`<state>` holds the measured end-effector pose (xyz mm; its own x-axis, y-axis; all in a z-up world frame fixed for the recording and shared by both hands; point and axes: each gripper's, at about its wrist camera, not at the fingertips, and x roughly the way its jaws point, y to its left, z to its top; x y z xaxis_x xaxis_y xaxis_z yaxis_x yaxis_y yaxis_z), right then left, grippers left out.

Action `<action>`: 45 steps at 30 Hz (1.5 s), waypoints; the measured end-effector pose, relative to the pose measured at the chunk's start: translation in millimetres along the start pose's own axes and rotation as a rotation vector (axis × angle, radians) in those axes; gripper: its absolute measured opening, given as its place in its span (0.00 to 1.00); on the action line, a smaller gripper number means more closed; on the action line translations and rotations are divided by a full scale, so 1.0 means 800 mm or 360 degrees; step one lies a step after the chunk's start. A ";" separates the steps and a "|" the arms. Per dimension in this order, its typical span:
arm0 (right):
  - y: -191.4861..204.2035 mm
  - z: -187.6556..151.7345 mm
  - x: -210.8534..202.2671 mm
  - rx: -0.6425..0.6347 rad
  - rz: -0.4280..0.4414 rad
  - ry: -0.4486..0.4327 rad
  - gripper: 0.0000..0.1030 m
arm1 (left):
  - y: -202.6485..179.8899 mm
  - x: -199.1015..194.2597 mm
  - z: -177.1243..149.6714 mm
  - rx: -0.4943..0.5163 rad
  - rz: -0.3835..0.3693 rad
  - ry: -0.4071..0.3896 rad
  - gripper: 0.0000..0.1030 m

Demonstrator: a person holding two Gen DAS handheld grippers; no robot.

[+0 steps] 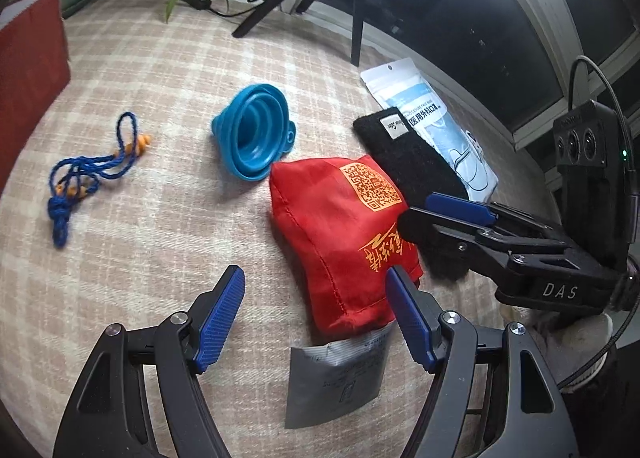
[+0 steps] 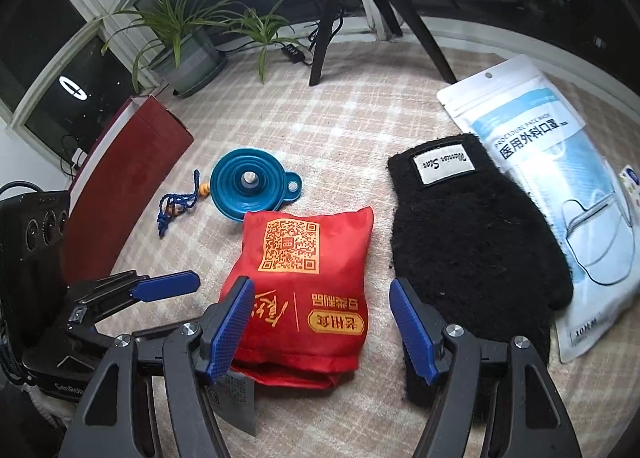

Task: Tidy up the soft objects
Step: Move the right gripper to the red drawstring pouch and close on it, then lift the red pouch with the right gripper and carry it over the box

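A checked-cloth table point(image 2: 360, 106) carries a face-mask packet point(image 2: 560, 178), black glove point(image 2: 460, 234) and red pouch point(image 2: 308, 278) side by side — likely a row being formed. Both grippers — left point(image 1: 316, 318), right point(image 2: 320, 326) — hover with fingers wide, empty. Under the pouch, a grey packet point(image 1: 340, 378) is half hidden

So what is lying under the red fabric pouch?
A flat grey packet sticks out from beneath the red fabric pouch at its near edge. How far it reaches underneath is covered.
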<state>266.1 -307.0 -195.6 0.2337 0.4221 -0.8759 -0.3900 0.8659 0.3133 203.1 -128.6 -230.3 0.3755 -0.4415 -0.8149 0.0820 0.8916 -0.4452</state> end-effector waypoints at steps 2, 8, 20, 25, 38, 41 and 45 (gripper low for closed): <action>-0.001 0.003 0.004 -0.0002 0.0012 0.0012 0.64 | -0.001 0.004 0.001 0.0003 -0.0004 0.0010 0.71; -0.006 0.005 0.013 0.0015 0.0065 0.0054 0.64 | -0.001 0.016 0.002 -0.0001 -0.0035 0.0055 0.71; -0.028 0.008 0.039 0.0206 0.0298 0.0198 0.64 | 0.000 0.029 0.008 -0.0057 -0.0176 0.0081 0.70; -0.028 0.010 0.050 0.0254 0.0370 0.0241 0.64 | -0.007 0.031 0.011 -0.0026 -0.0194 0.0079 0.67; -0.006 0.014 0.008 0.0248 0.0365 0.0129 0.60 | -0.030 -0.002 0.014 0.0085 -0.0201 -0.0057 0.67; 0.006 0.017 -0.014 0.0226 0.0342 0.0073 0.60 | -0.037 -0.022 0.015 0.0113 -0.0219 -0.0116 0.67; 0.032 0.022 -0.048 0.0169 0.0302 -0.0010 0.60 | -0.046 -0.054 0.013 0.0159 -0.0233 -0.0204 0.67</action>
<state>262.7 -295.9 -147.7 0.1708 0.5819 -0.7951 -0.3316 0.7939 0.5097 193.3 -141.0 -175.0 0.4668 -0.5565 -0.6873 0.2330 0.8271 -0.5115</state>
